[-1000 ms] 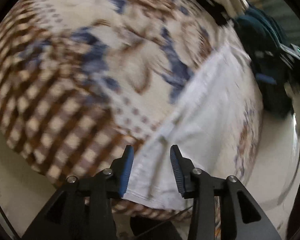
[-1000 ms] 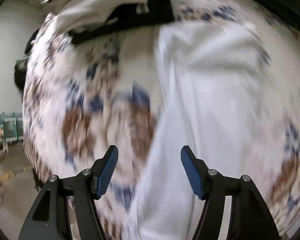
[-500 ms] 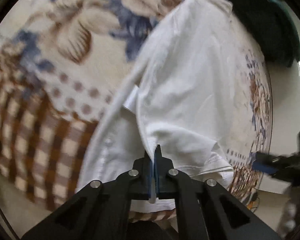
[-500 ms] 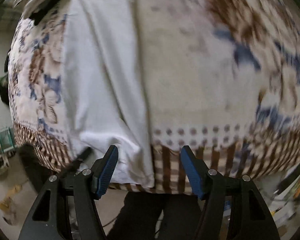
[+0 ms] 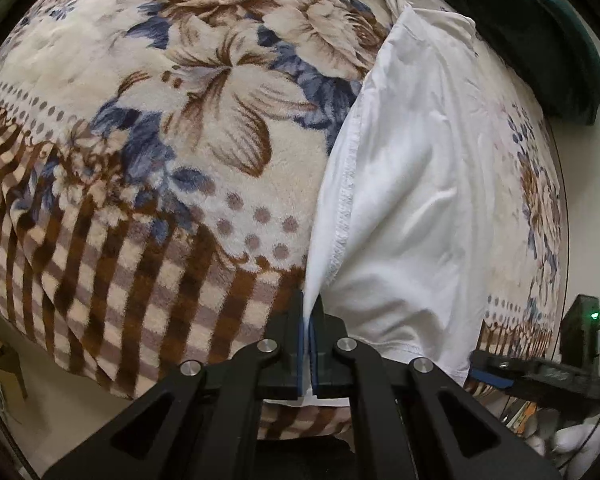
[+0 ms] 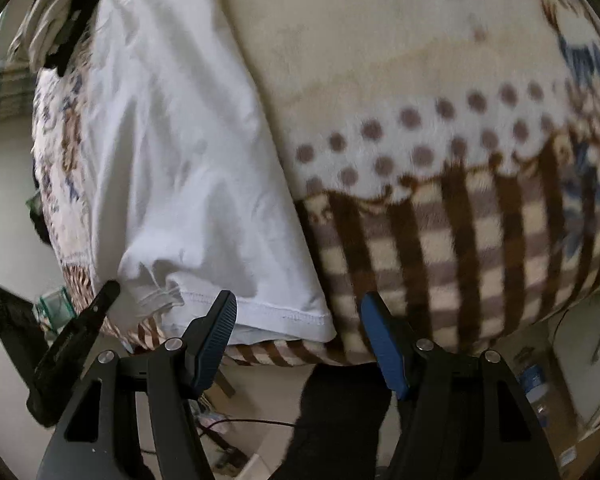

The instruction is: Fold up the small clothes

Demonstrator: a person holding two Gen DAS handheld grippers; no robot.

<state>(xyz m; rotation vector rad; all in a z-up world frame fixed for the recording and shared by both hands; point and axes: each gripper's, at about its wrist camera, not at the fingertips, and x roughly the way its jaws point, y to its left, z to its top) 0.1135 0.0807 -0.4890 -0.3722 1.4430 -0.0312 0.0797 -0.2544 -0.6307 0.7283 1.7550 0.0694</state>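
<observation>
The left gripper (image 5: 309, 344) is pinching the hem corner of the white cotton garment (image 5: 412, 184) lying on the floral plush blanket (image 5: 172, 128). The right gripper (image 6: 300, 340) is hovering wide at the hem's five-o'clock corner; folding is barely starting.

1. One white garment (image 5: 412, 184), lying lengthwise on the bed, with a single stitched hem along its near edge.
2. One plush blanket (image 5: 172, 128) under it, printed with brown and blue flowers, a band of dots and brown checks.
3. Two grippers: the left gripper (image 5: 309, 336), pinched on a fold of the white garment, and the right gripper (image 6: 298, 340), its fingers parted above the garment's hem corner.
4. One dark green cloth heap (image 5: 540, 28) at the far end of the bed.
5. One small black device (image 5: 580, 332) showing one green light.
</observation>
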